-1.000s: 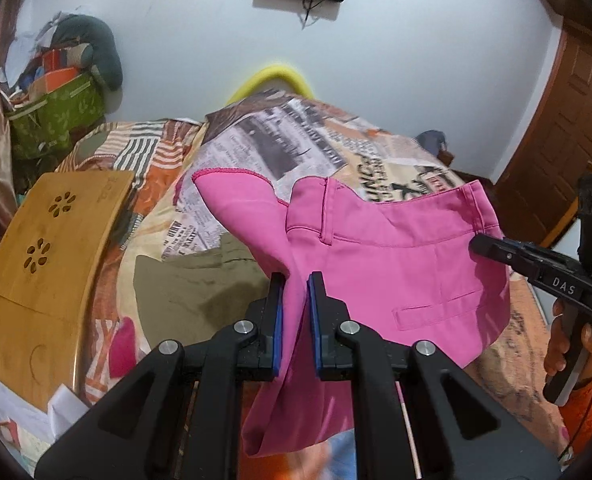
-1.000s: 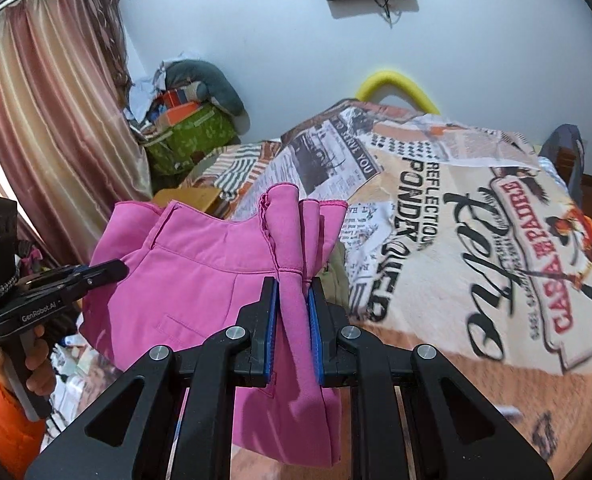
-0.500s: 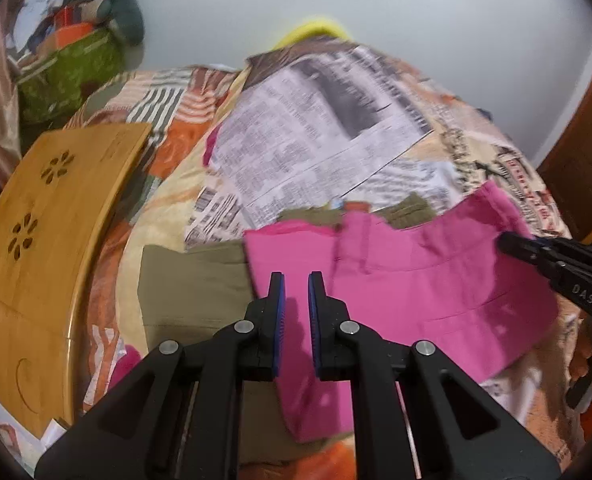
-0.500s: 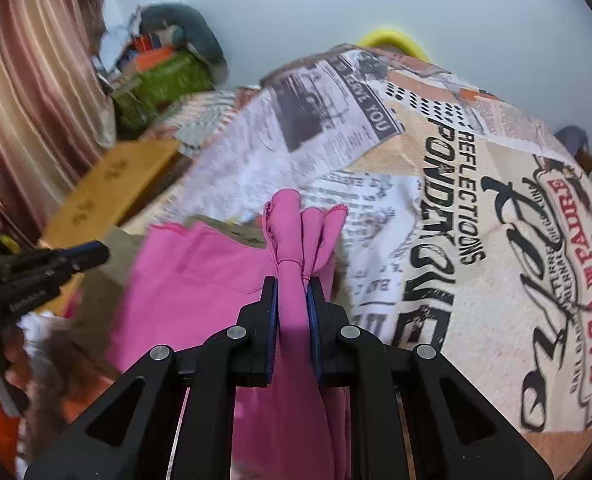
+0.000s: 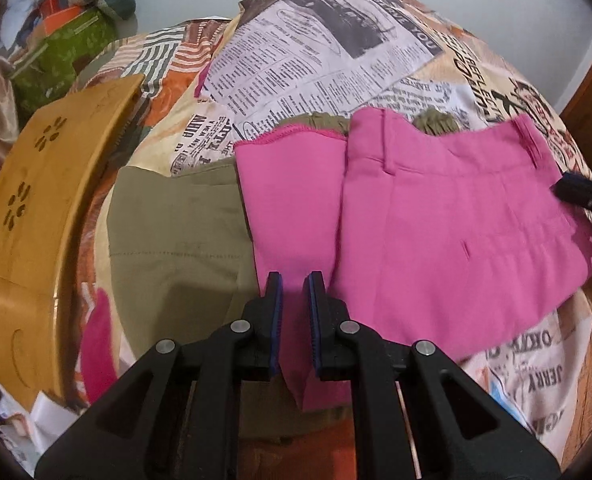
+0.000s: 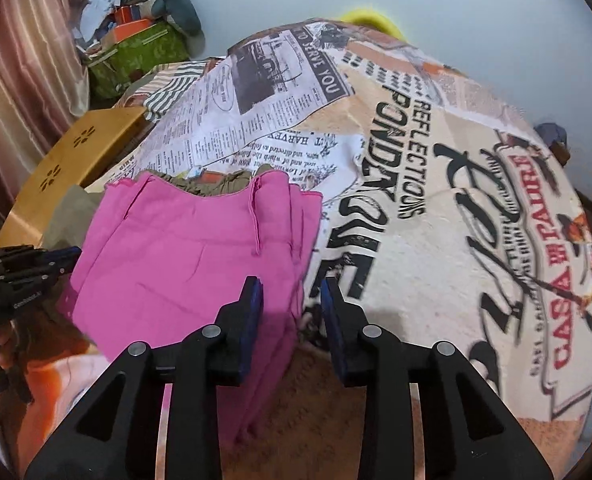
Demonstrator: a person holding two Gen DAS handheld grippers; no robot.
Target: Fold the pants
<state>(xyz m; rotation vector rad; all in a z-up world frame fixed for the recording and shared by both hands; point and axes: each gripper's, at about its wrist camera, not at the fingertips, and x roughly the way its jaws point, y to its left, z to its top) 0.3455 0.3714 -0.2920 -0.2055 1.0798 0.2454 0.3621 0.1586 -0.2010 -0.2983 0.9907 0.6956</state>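
The pink pants (image 5: pixel 436 220) lie folded on the bed (image 6: pixel 436 240), partly over an olive garment (image 5: pixel 176 232). The left gripper (image 5: pixel 294 280) is narrowly parted around the pants' near edge; whether it grips, I cannot tell. The right gripper (image 6: pixel 292 284) is spread wide, the pants' folded edge lying between its fingers.

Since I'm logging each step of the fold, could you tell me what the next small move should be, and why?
Probably open the left gripper and draw it back: the pink pants lie folded flat on the bed, the right gripper is open, but the left looks closed on the fabric.
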